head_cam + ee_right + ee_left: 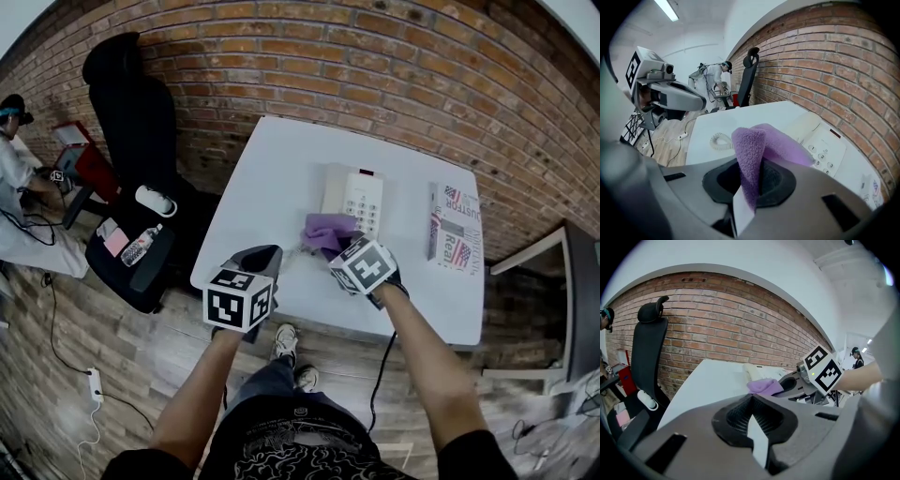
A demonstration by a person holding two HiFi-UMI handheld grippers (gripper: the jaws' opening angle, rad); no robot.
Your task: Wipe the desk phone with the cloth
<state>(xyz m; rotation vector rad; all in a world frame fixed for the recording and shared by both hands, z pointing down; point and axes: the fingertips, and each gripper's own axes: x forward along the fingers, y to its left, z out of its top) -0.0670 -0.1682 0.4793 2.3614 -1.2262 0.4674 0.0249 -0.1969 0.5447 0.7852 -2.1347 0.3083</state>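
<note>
Clamped tight on the purple cloth (754, 150) with the right gripper (749, 187)! Fluffy, folded, draped at 7 o'clock of the cream desk phone (354, 199). Probably soft, light, floppy: best pinched at a bunched fold. Over at 8 o'clock, left gripper (752, 423) pressed together, empty.

Bright even indoor light, soft shadows, strong fisheye bending, dark corners

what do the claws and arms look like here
The left claw and right claw are dark grey, each carrying a white cube with black square markers. A black cable hangs under the right one. Arms are bare below short black sleeves.
</note>
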